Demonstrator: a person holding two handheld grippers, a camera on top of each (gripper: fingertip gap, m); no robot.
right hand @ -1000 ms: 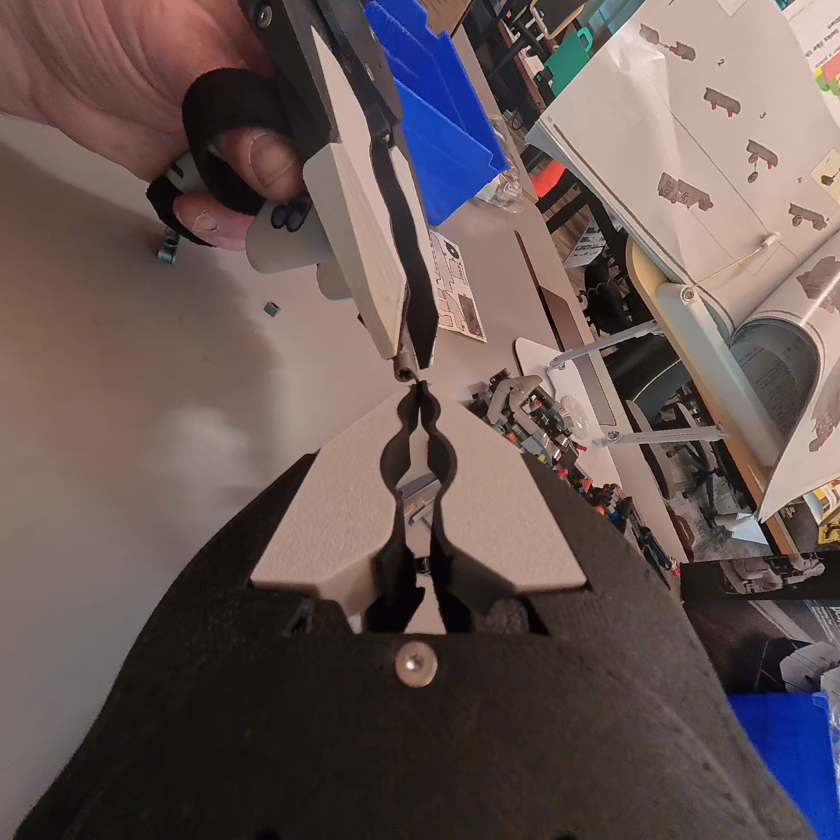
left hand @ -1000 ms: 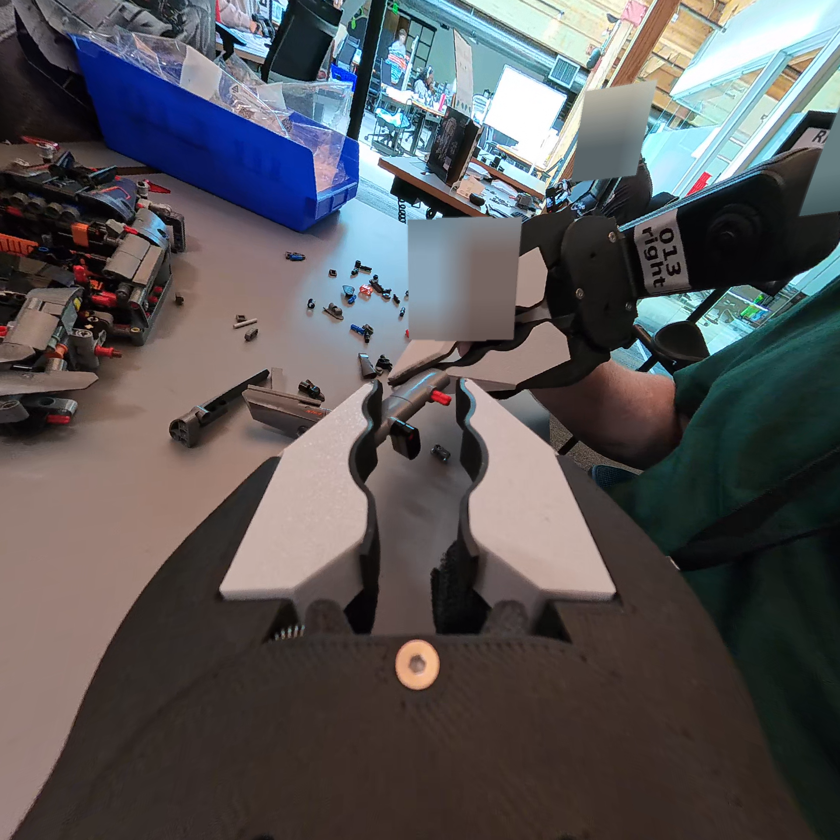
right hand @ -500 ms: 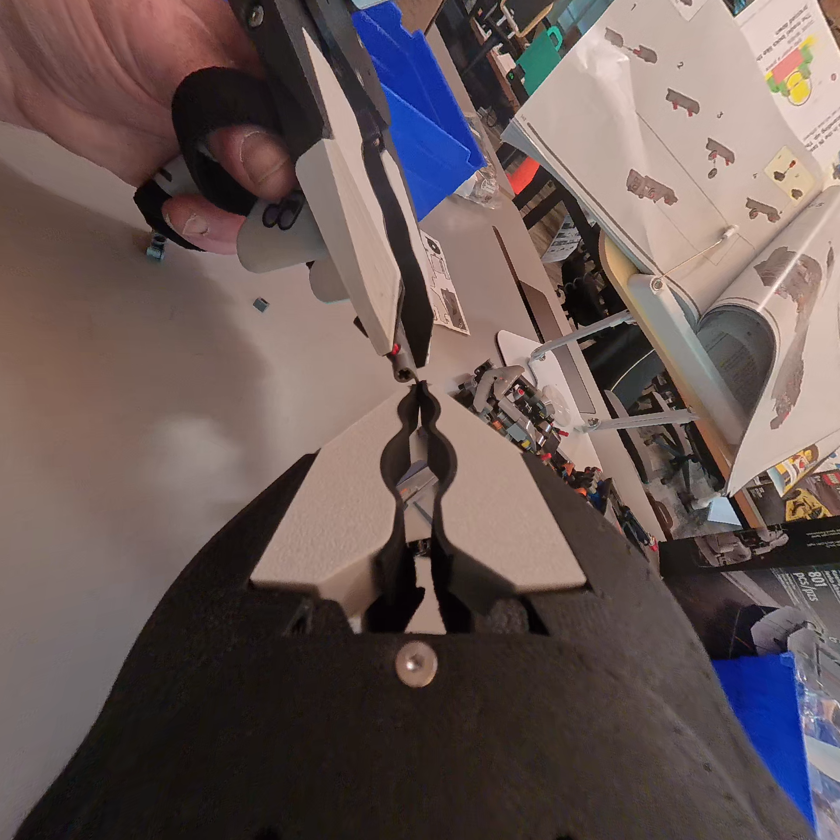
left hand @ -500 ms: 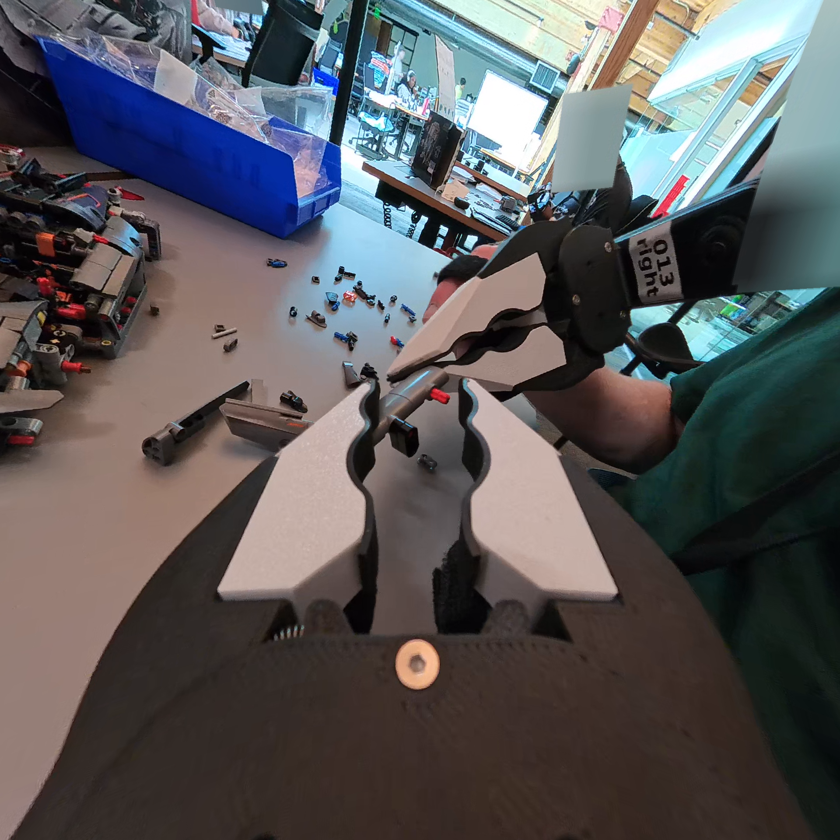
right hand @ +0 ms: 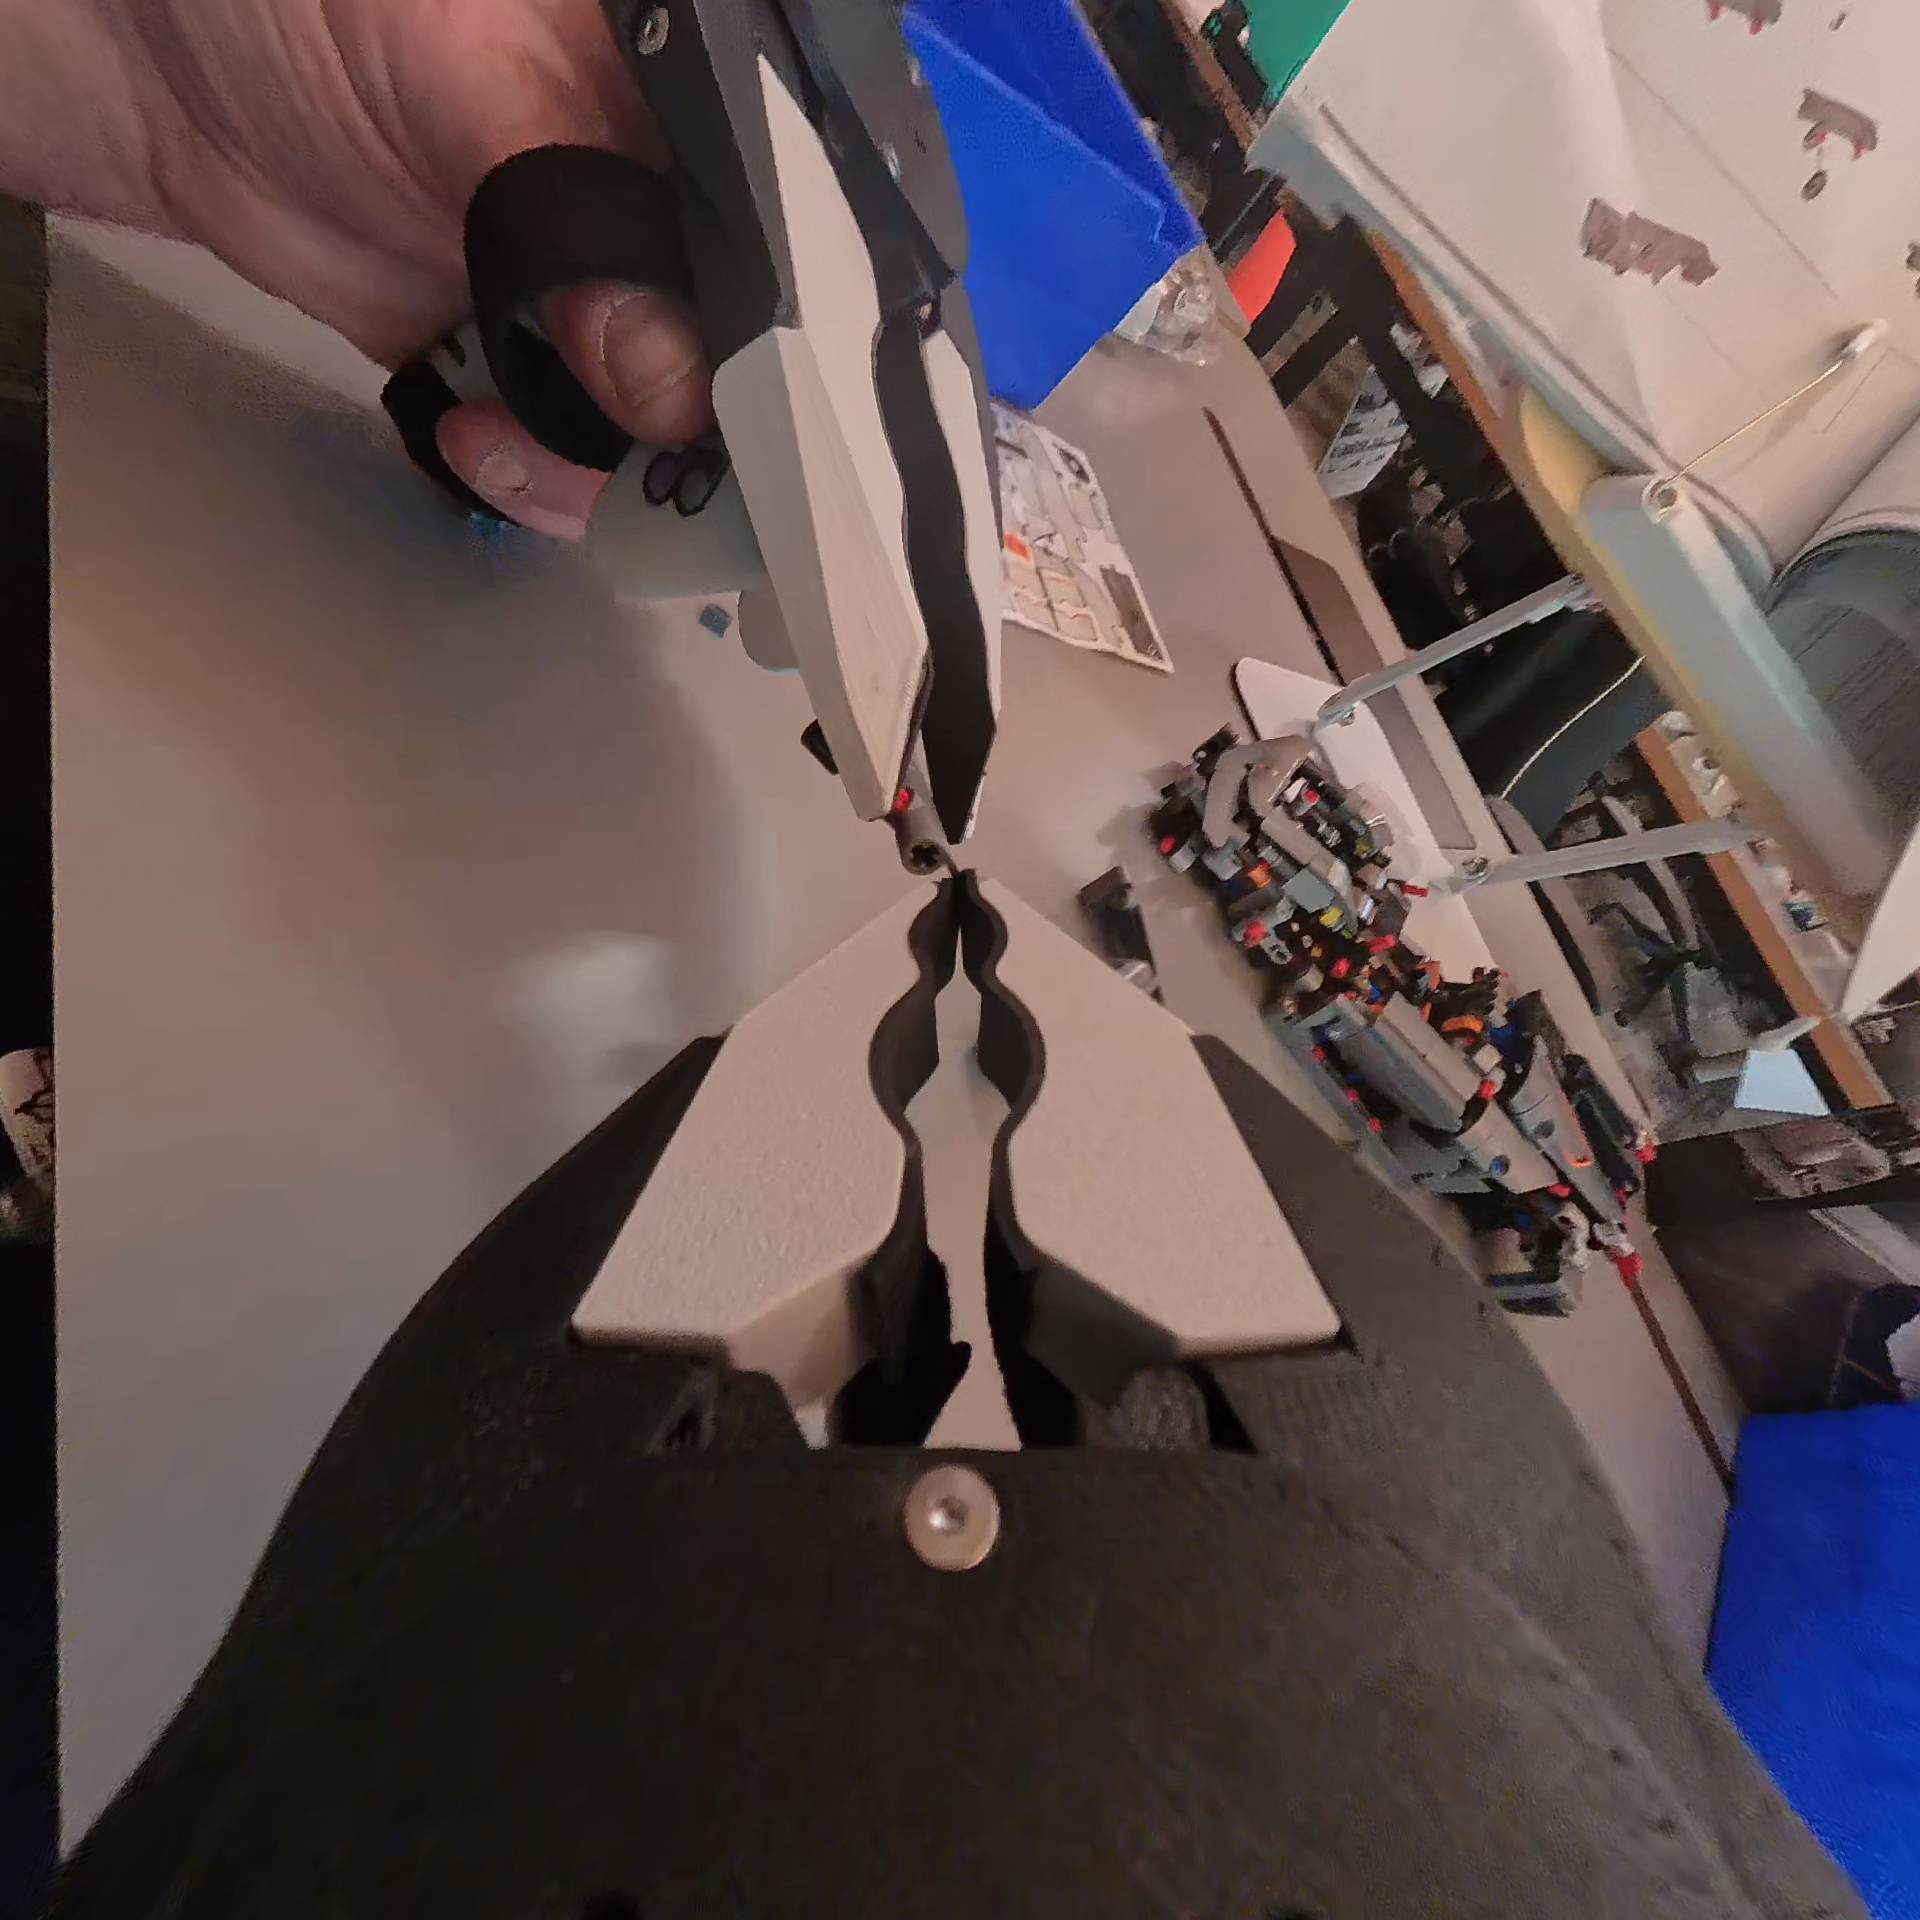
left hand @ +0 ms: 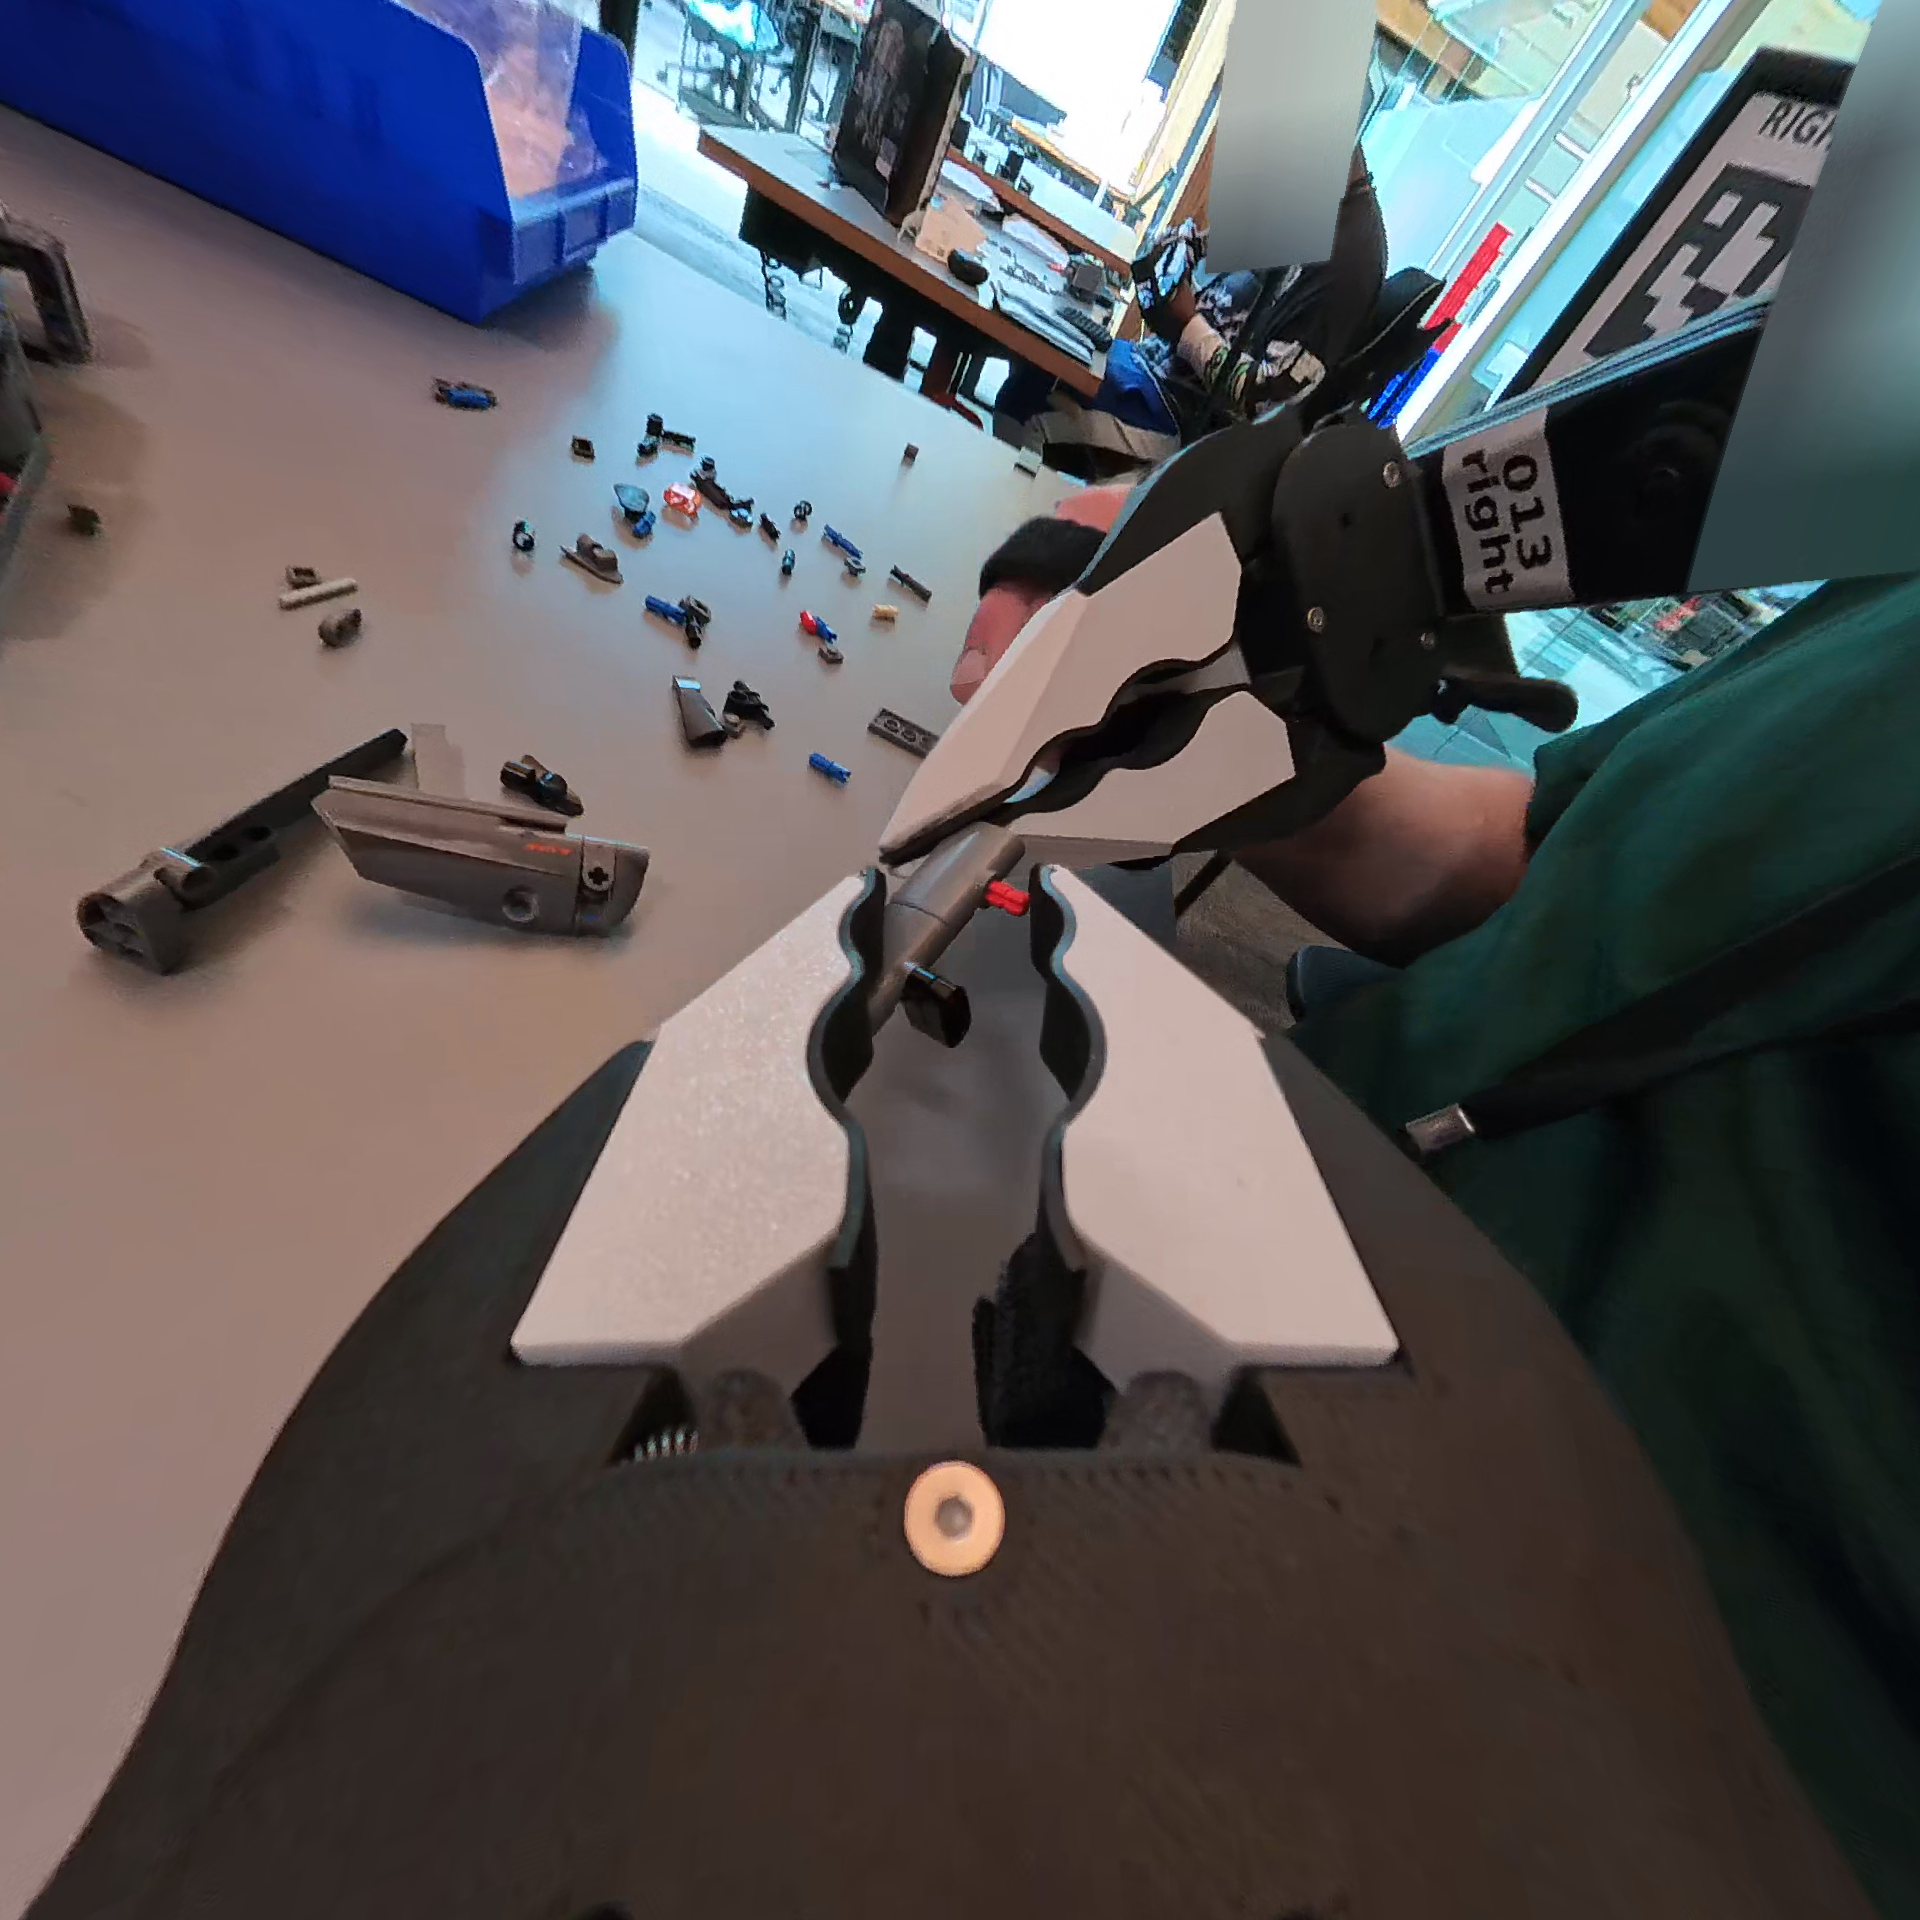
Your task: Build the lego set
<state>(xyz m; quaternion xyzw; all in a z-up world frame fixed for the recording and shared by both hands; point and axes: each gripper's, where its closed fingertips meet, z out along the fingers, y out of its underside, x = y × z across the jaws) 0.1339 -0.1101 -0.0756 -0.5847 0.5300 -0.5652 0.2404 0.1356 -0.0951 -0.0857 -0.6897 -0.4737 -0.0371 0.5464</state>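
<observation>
Grey lego piece (left hand: pixel 940 891) with a red pin, held above the desk (left hand: pixel 312 1091) in the narrowed left tongs (left hand: pixel 951 904). Right tongs (right hand: pixel 956 883), closed, meet its tip. White label (left hand: pixel 1507 525) wraps them; a printed sheet (right hand: pixel 1070 561) lies beyond.

The left claw (left hand: pixel 951 904) held a grey lego piece (left hand: pixel 935 899) bearing a red pin (left hand: pixel 1005 897); the right claw (left hand: pixel 940 831), closed, pinched its far end above the counter (left hand: pixel 312 1091).
</observation>
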